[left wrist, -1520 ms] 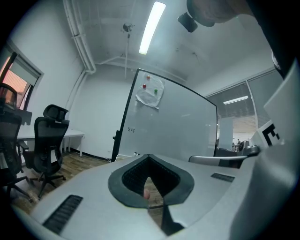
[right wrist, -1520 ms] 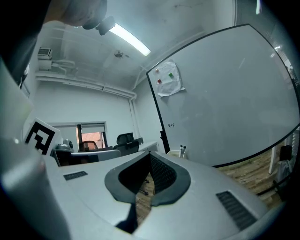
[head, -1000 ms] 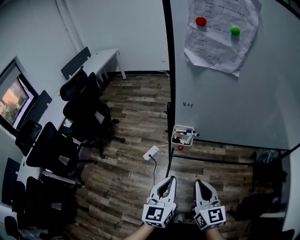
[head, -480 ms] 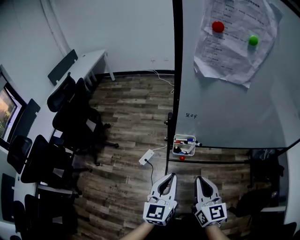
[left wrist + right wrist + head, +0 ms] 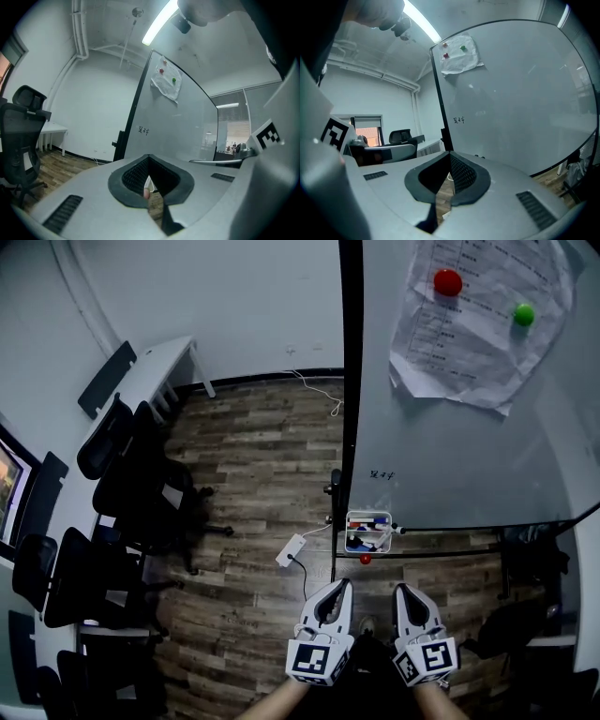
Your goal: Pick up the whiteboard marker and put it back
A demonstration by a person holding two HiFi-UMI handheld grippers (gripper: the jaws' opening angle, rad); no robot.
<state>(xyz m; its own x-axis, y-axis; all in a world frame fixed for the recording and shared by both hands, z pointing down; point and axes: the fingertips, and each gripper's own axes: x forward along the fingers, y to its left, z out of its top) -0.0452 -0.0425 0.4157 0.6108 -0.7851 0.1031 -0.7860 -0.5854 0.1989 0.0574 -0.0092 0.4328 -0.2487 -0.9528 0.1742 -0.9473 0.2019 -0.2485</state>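
A small white basket [image 5: 367, 532] hangs at the lower left corner of the whiteboard [image 5: 450, 446]. Whiteboard markers [image 5: 369, 520] with red and blue caps lie in it. Low in the head view, my left gripper [image 5: 338, 586] and right gripper [image 5: 404, 589] sit side by side, both pointing at the basket from a short way off. Each is shut with nothing between its jaws. In the left gripper view the left gripper's [image 5: 149, 156] jaws meet in front of the whiteboard [image 5: 178, 126]. In the right gripper view the right gripper's [image 5: 450, 153] jaws meet the same way before the whiteboard [image 5: 511, 93].
A paper sheet [image 5: 478, 324] is pinned to the board by a red magnet [image 5: 447, 282] and a green magnet [image 5: 523, 314]. A small red ball [image 5: 364, 560] sits under the basket. A white power strip [image 5: 291, 549] and cable lie on the wood floor. Black chairs [image 5: 131, 484] and a white desk [image 5: 155, 367] stand left.
Both grippers and the head camera have moved toward the whiteboard. The basket now sits lower in the head view and nearer the fingertips. Both grippers stay shut.
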